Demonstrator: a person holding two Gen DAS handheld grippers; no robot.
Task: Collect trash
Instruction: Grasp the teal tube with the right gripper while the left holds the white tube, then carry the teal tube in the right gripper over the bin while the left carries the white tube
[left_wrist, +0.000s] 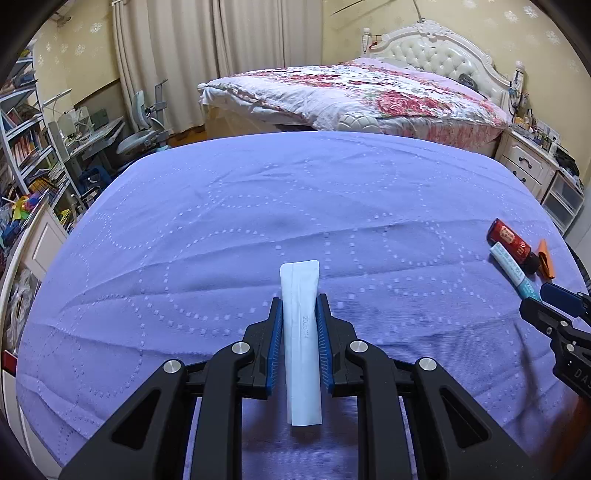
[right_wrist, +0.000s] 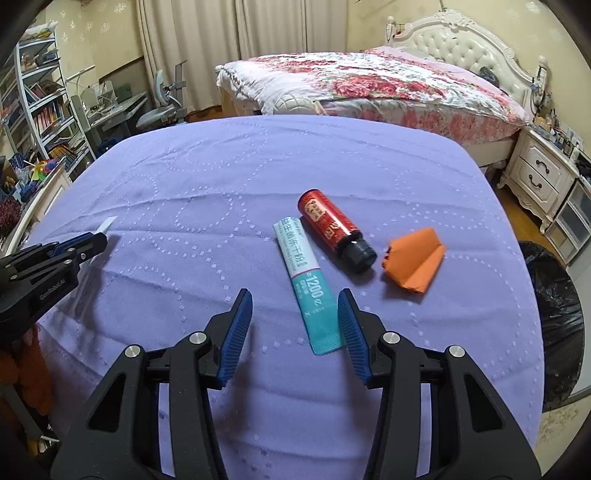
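My left gripper (left_wrist: 299, 304) is shut on a long white packet (left_wrist: 302, 339) and holds it just above the purple cloth (left_wrist: 258, 206). It also shows at the left of the right wrist view (right_wrist: 96, 238), with the packet's tip (right_wrist: 108, 223) sticking out. My right gripper (right_wrist: 295, 299) is open over the cloth. A white and teal sachet (right_wrist: 308, 288) lies between its fingertips, close to the right finger. A red bottle with a black cap (right_wrist: 334, 229) and a folded orange paper (right_wrist: 415, 260) lie just beyond. These three also show at the right of the left wrist view (left_wrist: 517, 254).
A black-lined trash bin (right_wrist: 554, 317) stands on the floor to the right of the cloth-covered table. A flowered bed (right_wrist: 388, 85) is behind, with a white nightstand (right_wrist: 539, 177) at the right. Shelves and a desk (right_wrist: 55, 122) fill the left side.
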